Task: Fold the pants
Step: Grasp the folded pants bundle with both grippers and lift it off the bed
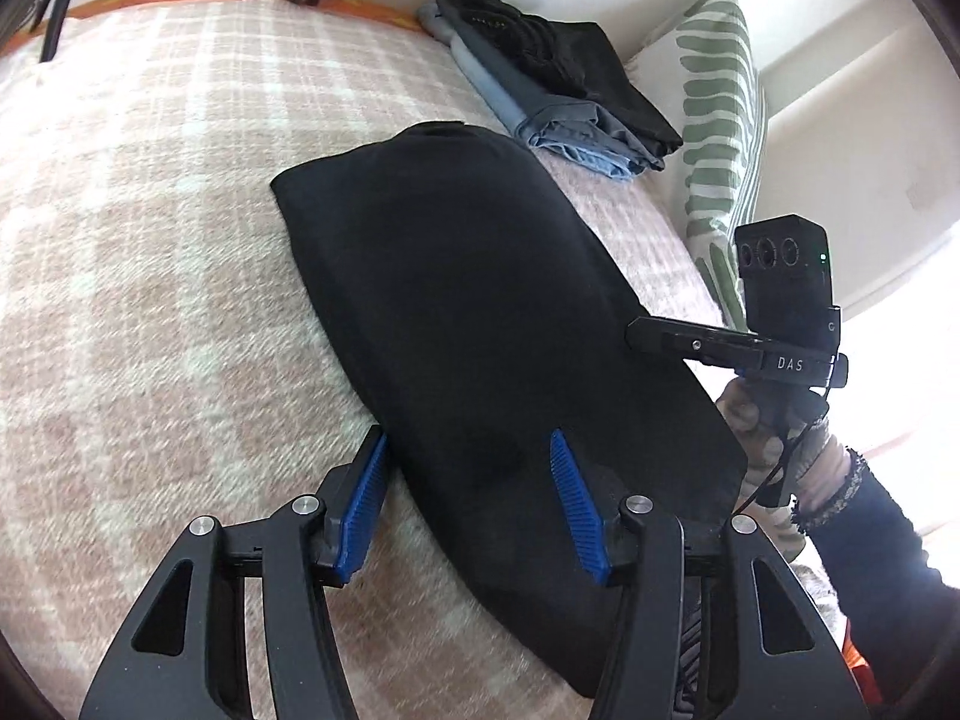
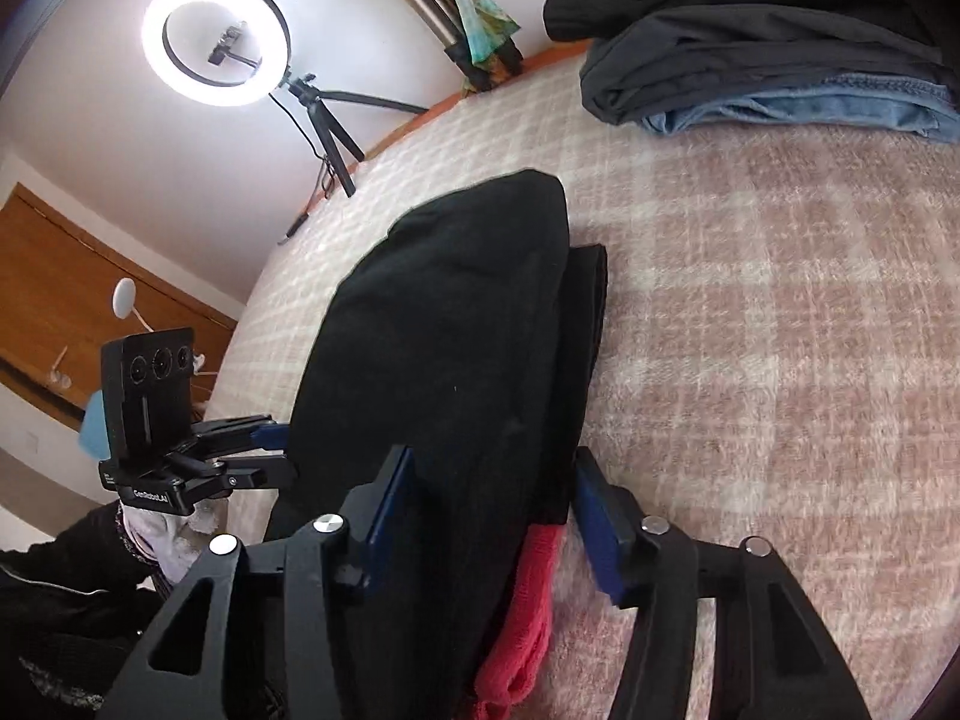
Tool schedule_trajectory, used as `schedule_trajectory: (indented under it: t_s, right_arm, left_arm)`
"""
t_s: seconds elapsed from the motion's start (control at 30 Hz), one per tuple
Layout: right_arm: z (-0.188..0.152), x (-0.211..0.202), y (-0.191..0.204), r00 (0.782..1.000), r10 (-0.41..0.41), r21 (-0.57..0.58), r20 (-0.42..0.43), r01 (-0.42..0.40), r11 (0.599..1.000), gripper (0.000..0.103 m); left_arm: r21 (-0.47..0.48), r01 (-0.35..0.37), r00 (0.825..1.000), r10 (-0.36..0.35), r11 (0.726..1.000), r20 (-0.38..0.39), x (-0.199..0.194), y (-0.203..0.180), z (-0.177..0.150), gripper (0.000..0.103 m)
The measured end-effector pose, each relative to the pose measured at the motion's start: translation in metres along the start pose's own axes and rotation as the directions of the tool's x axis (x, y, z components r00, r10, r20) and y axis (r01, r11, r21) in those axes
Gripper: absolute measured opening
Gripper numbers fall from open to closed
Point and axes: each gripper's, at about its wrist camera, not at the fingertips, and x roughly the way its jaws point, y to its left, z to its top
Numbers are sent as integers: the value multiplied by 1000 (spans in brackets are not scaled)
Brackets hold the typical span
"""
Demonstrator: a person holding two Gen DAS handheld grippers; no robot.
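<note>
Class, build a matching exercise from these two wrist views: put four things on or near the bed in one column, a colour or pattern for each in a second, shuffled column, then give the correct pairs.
Column one:
1. pants
2. blanket
3. pillow
4. gripper pads

Column two:
A. green leaf print on white
B. blue
C. black
D. pink and white check

Pairs: 1-C, 2-D, 3-A, 4-B

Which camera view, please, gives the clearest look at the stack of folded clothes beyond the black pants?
The left wrist view: the stack of folded clothes shows whole, its layers distinct. The right wrist view cuts the stack off at the frame's upper right corner.
</note>
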Motion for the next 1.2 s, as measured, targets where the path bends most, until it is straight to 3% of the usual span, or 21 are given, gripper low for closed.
schedule_trajectory:
  t_s: [0.17, 0.27, 0.4, 0.53, 0.67, 0.9, 1.2]
  right_arm:
    - [2, 7, 2, 999, 36, -16, 3, -36, 999, 52]
    - [2, 12, 2, 999, 32, -15, 3, -32, 999, 37]
    - [2, 11, 14, 1000, -27, -46, 11, 27, 999, 25]
    - [2, 4, 36, 991, -122, -104, 48, 127, 986, 12]
    - [3, -5, 56, 981, -176, -150, 85, 187, 971, 9]
    - [3, -28, 72, 969, -198, -178, 146, 223, 958, 8]
    - [21, -65, 88, 936, -248, -199, 250, 300, 933, 7]
  left_arm:
    - [19, 12, 1000, -12, 1000, 14, 9, -3, 7, 53]
    - [7, 11, 1000, -11, 1000, 21, 13, -3, 12, 53]
    - [21, -35, 999, 34, 999, 31, 18, -8, 15, 33]
    - [-2, -39, 998, 39, 999, 44, 16, -6, 16, 22]
    - [60, -64, 996, 60, 996, 73, 7, -18, 15, 18]
    - [122, -61, 991, 45, 991, 123, -8, -36, 25, 13]
    - [230, -77, 982, 33, 970, 188, -21, -69, 62, 12]
